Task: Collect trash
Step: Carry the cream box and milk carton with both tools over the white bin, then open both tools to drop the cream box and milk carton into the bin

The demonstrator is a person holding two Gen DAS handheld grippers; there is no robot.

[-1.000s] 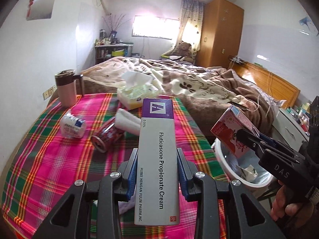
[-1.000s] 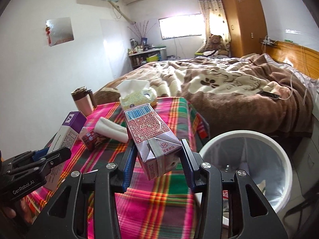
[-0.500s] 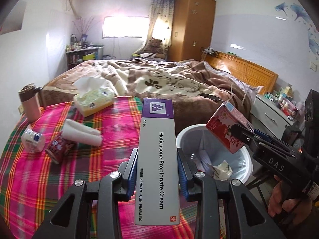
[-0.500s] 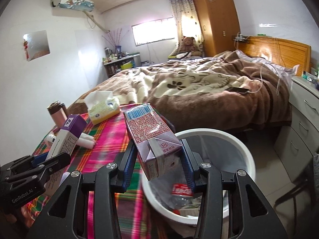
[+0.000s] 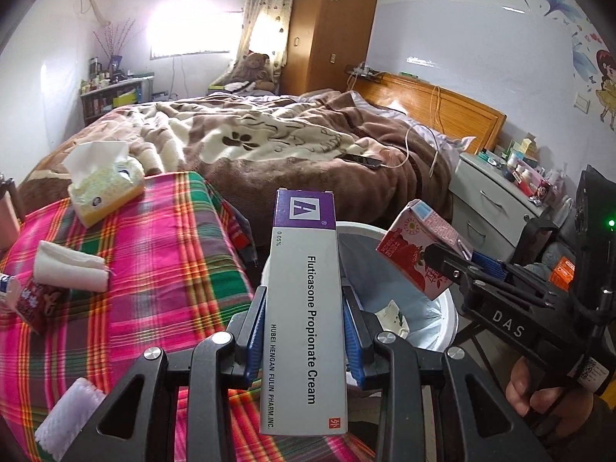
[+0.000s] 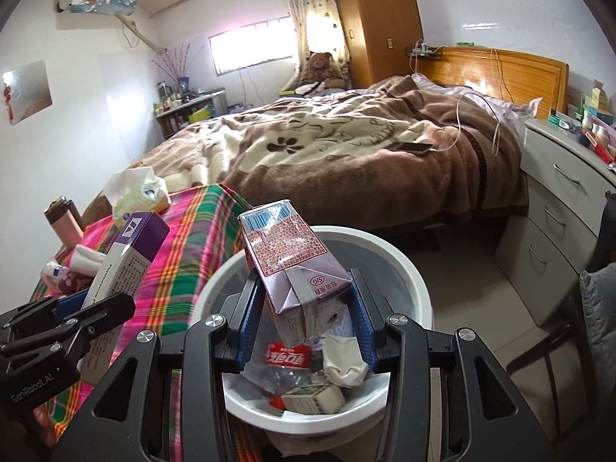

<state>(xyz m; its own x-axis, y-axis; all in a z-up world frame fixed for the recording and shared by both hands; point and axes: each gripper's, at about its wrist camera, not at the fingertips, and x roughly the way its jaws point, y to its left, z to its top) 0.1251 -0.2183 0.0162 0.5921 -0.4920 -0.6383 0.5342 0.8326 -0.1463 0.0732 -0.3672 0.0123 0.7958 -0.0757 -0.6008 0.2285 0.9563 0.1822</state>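
The step in hand is delivery: both tools carry trash to the white bin (image 6: pixel 408 269) beside the worktop (image 5: pixel 161 254).

The left tool (image 5: pixel 304 331) is clamped on a long grey and purple cream box (image 5: pixel 304 308), held upright between the blue pads; in the left wrist view it stands at the near rim of the bin. The right tool (image 6: pixel 304 308) is clamped on a pink drink carton (image 6: pixel 296 265), tilted, directly over the bin opening. A hand (image 5: pixel 539 389) grips the right tool's handle.

Judged next move: part the jaws of the right tool so that the carton drops inside the rim; carry the cream box further over the opening before release, since its length could catch the rim.

Legible writing:
- Cream box: "Fluticasone Propionate Cream", "0.05%", "HUBEI HENGAN FULIN PHARM.,INC".
- Carton: "SIG", a barcode at the top.
- Right tool body: "DAS". Left tool body: "GenRobot.AI".
- In the bin: a red bottle label (image 6: pixel 288 356) with white Chinese characters.

Further out, on the plaid worktop: a rolled white cloth (image 5: pixel 69 271), a red wrapper (image 5: pixel 34 304), a tissue box (image 5: pixel 104 188). These remain to be sorted.
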